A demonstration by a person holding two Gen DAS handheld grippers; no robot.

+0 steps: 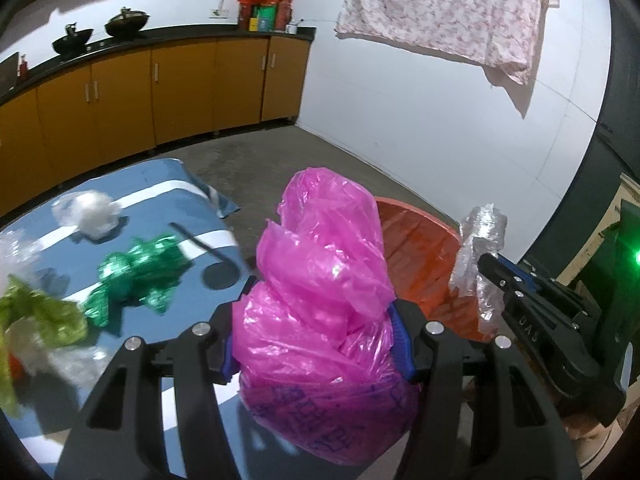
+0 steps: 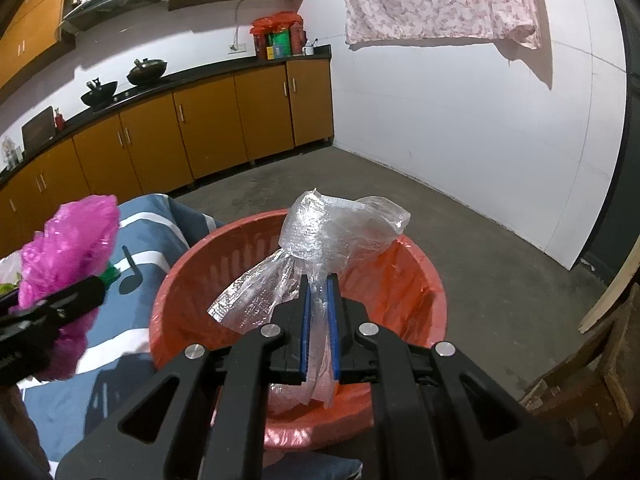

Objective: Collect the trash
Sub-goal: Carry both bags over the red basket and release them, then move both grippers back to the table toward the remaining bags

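My left gripper (image 1: 318, 316) is shut on a crumpled pink plastic bag (image 1: 324, 280), held above the blue cloth near the red basket (image 1: 424, 256). My right gripper (image 2: 319, 280) is shut on a clear plastic wrap (image 2: 332, 232) and holds it over the red basket (image 2: 184, 280). The pink bag (image 2: 68, 244) and left gripper (image 2: 64, 300) show at the left of the right wrist view. The clear wrap (image 1: 480, 248) and right gripper (image 1: 492, 266) show at the right of the left wrist view.
On the blue striped cloth (image 1: 168, 200) lie a green foil wrapper (image 1: 136, 276), a white crumpled bag (image 1: 88, 212), a yellow-green wrapper (image 1: 40, 312) and clear plastic. Orange cabinets (image 1: 160, 92) line the back wall. Wooden pieces (image 2: 592, 364) stand at the right.
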